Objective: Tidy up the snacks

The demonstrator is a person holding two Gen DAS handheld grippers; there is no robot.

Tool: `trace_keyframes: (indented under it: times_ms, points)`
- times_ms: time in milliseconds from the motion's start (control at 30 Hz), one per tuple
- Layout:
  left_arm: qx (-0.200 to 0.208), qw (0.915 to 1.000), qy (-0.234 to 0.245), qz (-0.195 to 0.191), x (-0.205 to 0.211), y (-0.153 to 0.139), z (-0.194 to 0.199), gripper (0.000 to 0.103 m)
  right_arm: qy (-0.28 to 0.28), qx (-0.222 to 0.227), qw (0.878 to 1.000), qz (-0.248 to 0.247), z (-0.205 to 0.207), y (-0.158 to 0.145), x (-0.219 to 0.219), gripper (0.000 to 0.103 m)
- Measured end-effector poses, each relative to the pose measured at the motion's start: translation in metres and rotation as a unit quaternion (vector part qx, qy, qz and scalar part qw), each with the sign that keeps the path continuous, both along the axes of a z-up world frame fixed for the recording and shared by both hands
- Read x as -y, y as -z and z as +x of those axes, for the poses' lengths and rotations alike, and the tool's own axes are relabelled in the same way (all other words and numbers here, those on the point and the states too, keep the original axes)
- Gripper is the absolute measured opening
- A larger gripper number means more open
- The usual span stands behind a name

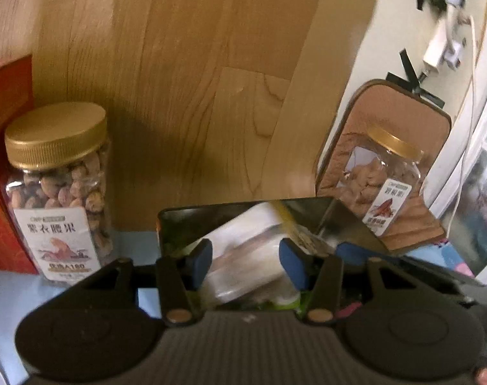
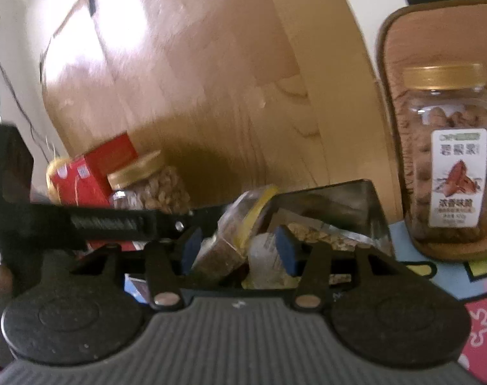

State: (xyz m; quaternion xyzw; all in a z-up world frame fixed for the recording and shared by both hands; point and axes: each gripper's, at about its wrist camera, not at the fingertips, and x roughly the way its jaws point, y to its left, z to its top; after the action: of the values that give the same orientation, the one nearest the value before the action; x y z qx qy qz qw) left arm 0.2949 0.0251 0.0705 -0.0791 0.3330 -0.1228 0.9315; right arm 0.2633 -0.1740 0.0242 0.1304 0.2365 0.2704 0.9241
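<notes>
In the left wrist view, my left gripper (image 1: pixel 246 263) has its blue pads against the sides of a white snack packet (image 1: pixel 243 256), over a black bin (image 1: pixel 179 218). In the right wrist view, my right gripper (image 2: pixel 237 250) straddles a tilted packet of brown grains with a yellow band (image 2: pixel 230 240) above the same black bin (image 2: pixel 368 205). That packet touches the left pad. A pale packet (image 2: pixel 262 260) hides the right side, so the grip is unclear. The left gripper's black body (image 2: pixel 108 224) crosses at the left.
A gold-lidded nut jar (image 1: pixel 57 192) stands beside a red box (image 1: pixel 6 166) at the left. A second nut jar (image 2: pixel 448 166) rests on a brown mat (image 2: pixel 436 32) at the right. A wooden panel (image 1: pixel 179 80) rises behind. A power strip and cables (image 1: pixel 442 48) hang on the wall.
</notes>
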Motion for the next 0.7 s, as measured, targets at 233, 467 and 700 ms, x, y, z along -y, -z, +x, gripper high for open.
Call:
trace_keyframes:
  times_ms: [233,467,700]
  points:
    - [-0.003,0.9993,-0.003,0.037,0.017,-0.002,-0.024,0.047,0.021,-0.003,1.0,0.011,-0.024,-0.007,0.017,0.055]
    - [0.021,0.997,-0.005,0.075,0.028,-0.015,-0.072,0.048,0.035,-0.012,0.999,0.023,-0.063,-0.009,0.023,0.055]
    - [0.035,0.9951,-0.014,0.092,0.035,-0.022,-0.121,0.054,0.058,-0.035,0.996,0.052,-0.105,-0.01,0.032,0.055]
